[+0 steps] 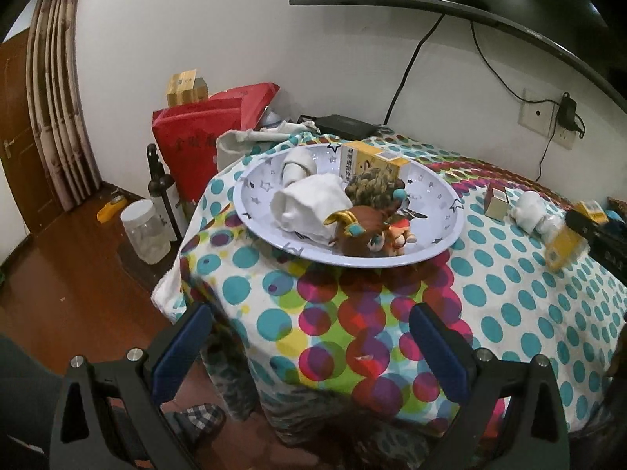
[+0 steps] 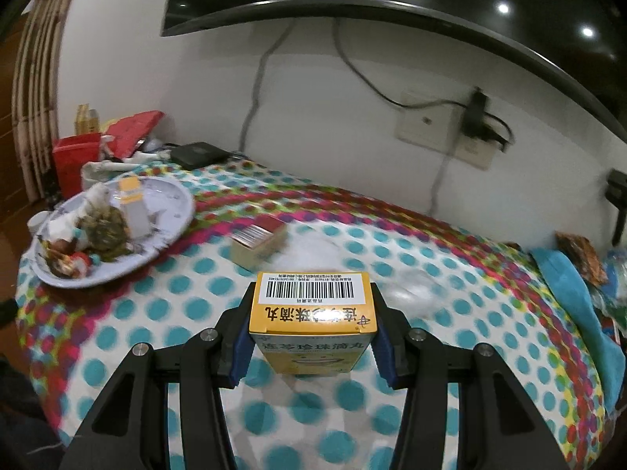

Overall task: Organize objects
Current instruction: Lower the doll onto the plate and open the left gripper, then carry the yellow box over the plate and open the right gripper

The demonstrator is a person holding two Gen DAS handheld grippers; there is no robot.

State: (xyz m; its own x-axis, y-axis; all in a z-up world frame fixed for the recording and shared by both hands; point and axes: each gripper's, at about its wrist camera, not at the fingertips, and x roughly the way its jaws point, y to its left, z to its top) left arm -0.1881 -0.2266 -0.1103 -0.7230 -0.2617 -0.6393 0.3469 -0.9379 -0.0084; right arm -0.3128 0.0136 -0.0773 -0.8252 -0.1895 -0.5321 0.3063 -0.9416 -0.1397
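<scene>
At the far left of the table, in the right wrist view, the white star-patterned plate (image 2: pixel 178 211) carries an upright yellow-and-white box (image 2: pixel 133 207) among plush toys and rolled white cloth. The left wrist view shows the same plate (image 1: pixel 450 231) closer: a rolled white cloth (image 1: pixel 309 203) on its left, a brown plush toy with gold horns (image 1: pixel 364 231) at its near edge, and the yellow box (image 1: pixel 372 162) at its far side. The left gripper (image 1: pixel 311 331) hovers near the table's near-left edge, its blue-padded fingers spread wide with only the polka-dot tablecloth (image 1: pixel 509 313) between them, well apart from the plate.

Right of the plate, a small box with a red end (image 2: pixel 258 244) lies on the cloth, blurred. Nearer and further right, the right gripper (image 2: pixel 312 327) is clamped on a yellow medicine box (image 2: pixel 313 313): the box sits squarely between the blue pads (image 2: pixel 240 348), both sides touching, barcode end facing away. In the left wrist view this held box (image 1: pixel 562 244) appears at the far right, beside a white plush object (image 1: pixel 529 211).
</scene>
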